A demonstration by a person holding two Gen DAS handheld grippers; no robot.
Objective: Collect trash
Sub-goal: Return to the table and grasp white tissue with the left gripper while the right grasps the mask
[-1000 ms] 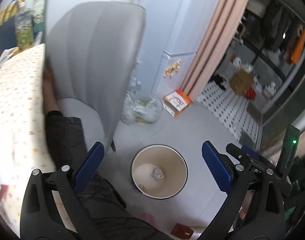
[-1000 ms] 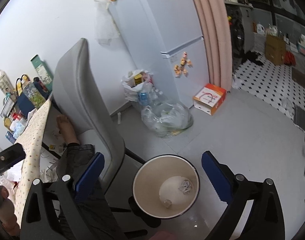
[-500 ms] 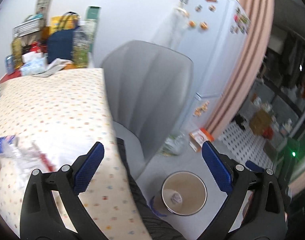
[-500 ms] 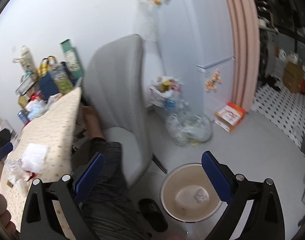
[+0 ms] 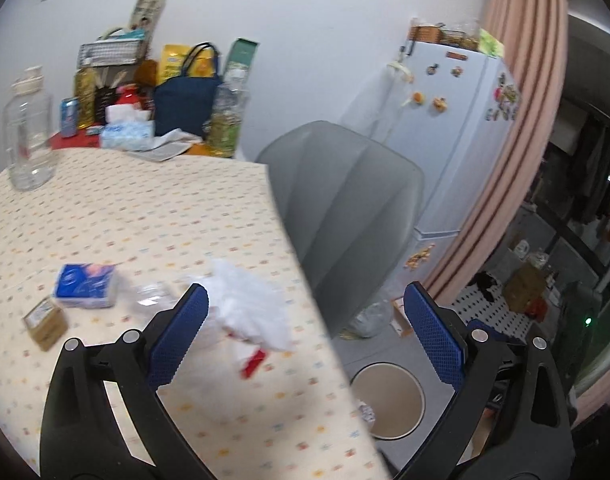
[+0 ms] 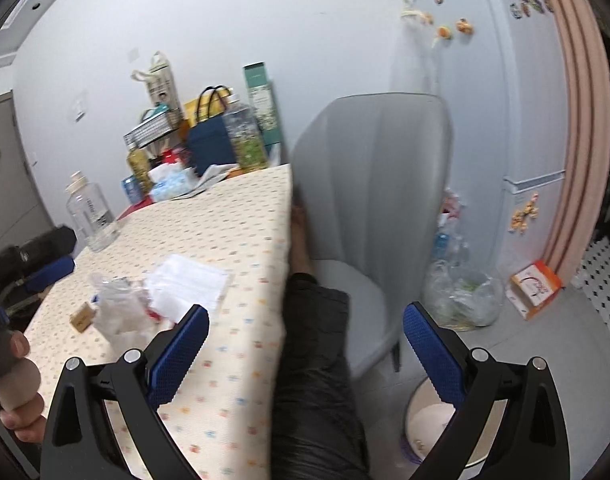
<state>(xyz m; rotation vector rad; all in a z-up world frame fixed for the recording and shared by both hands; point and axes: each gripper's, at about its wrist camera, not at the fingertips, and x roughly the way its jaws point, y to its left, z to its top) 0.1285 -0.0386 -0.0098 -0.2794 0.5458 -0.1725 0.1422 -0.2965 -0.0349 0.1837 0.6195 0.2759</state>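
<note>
While both tools hang over the near edge of the desk [image 5: 153, 216], covered in a cream cloth with small coloured dots, neither grips anything: the left tool [image 5: 305, 330] has its blue-padded jaws spread wide and empty, and the right tool [image 6: 305, 344] is likewise spread wide and empty.

Ahead of the left tool, between its jaws and nearer the left one, lies a crumpled white plastic wrapper [image 5: 251, 304] with a small red scrap [image 5: 252, 362] just beside it, both blurred. Further out to that tool's left sit a scrunched clear plastic film [image 5: 153, 296], a blue-and-white tissue packet [image 5: 85, 286] and a small brown cardboard box [image 5: 45, 322]. From the right tool the same litter lies ahead and to the left: the white wrapper [image 6: 187, 282], the clear film [image 6: 119, 308] and the brown box [image 6: 83, 317].

Below and to the right of the left tool, on the floor beside the desk edge, stands a round cream waste bin [image 5: 387, 400], open-topped, with a crumpled scrap visible inside. In the right view the bin [image 6: 425, 420] shows partly behind the right jaw. Placed close to the desk edge, it makes each carry short.

Judging by the wide jaws and the left tool's aim, the white wrapper looks like the next pick. Being light and limp, it may slip unless pinched through a thick fold.
</note>
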